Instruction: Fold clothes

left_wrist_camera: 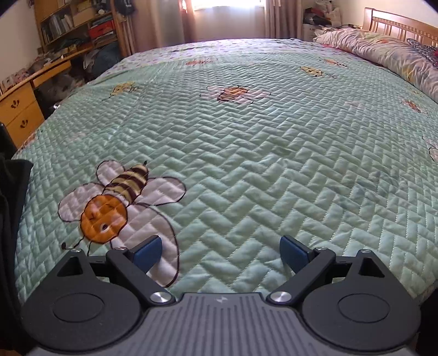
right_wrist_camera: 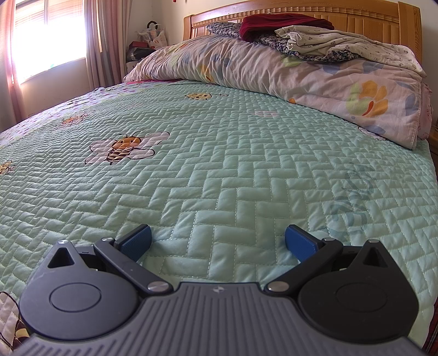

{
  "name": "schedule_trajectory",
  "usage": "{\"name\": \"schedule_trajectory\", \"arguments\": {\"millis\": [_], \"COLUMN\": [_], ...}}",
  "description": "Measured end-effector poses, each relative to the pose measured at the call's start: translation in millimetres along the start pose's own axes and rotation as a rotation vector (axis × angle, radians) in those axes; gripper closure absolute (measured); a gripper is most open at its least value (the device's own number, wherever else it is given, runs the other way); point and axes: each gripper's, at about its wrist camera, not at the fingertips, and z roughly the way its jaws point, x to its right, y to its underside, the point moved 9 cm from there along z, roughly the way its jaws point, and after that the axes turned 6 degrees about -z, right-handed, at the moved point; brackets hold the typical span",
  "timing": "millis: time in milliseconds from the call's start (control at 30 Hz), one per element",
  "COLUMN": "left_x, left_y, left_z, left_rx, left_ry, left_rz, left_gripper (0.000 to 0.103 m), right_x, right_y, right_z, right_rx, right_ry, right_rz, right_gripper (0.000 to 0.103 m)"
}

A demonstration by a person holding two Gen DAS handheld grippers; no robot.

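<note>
Several clothes lie heaped on the folded floral duvet [right_wrist_camera: 301, 79] at the headboard: a dark red garment [right_wrist_camera: 282, 24], a cream printed garment [right_wrist_camera: 342, 43] and a dark patterned one [right_wrist_camera: 227, 28]. My right gripper [right_wrist_camera: 217, 242] hovers open over the green quilted bedspread [right_wrist_camera: 219, 164], far from that heap, nothing between its blue pads [right_wrist_camera: 137, 242]. My left gripper [left_wrist_camera: 220, 253] is also open and empty above the bedspread [left_wrist_camera: 246, 164], beside a large bee print [left_wrist_camera: 115, 202]. A black cloth [left_wrist_camera: 11, 219] hangs at the left edge of the left wrist view.
A wooden desk with drawers [left_wrist_camera: 19, 112] and cluttered shelves [left_wrist_camera: 76, 24] stand left of the bed. Curtains and a bright window [left_wrist_camera: 224, 5] are beyond the far side. The wooden headboard [right_wrist_camera: 356, 19] and a bedside stack with bags [right_wrist_camera: 147, 41] sit at the head.
</note>
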Motion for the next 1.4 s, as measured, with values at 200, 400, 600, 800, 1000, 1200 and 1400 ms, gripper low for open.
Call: {"name": "schedule_trajectory", "arguments": {"millis": [200, 400, 600, 800, 1000, 1200, 1400], "left_x": [15.4, 55.0, 90.2, 89.0, 90.5, 84.0, 73.5], "left_y": [2.2, 13.5, 19.4, 14.3, 13.9, 9.0, 0.4], "left_z": [-3.5, -26.5, -57.1, -61.1, -60.7, -56.0, -66.2], "left_rx": [0.028, 0.062, 0.158, 0.177, 0.188, 0.170, 0.175], "left_ry": [-0.041, -0.025, -0.017, -0.015, 0.010, 0.017, -0.015], "left_rz": [0.066, 0.184, 0.320, 0.318, 0.324, 0.291, 0.256], "left_gripper": [0.009, 0.009, 0.007, 0.006, 0.006, 0.006, 0.006], "right_x": [-0.1, 0.1, 0.0, 0.0, 0.1, 0.0, -0.2], "right_y": [-0.1, 0.0, 0.0, -0.1, -0.1, -0.2, -0.4], "right_z": [0.0, 0.0, 0.1, 0.2, 0.3, 0.3, 0.4], "right_rx": [0.000, 0.000, 0.000, 0.000, 0.000, 0.000, 0.000], "right_ry": [0.000, 0.000, 0.000, 0.000, 0.000, 0.000, 0.000], "right_rz": [0.000, 0.000, 0.000, 0.000, 0.000, -0.001, -0.001], "right_gripper": [0.000, 0.000, 0.000, 0.000, 0.000, 0.000, 0.000]}}
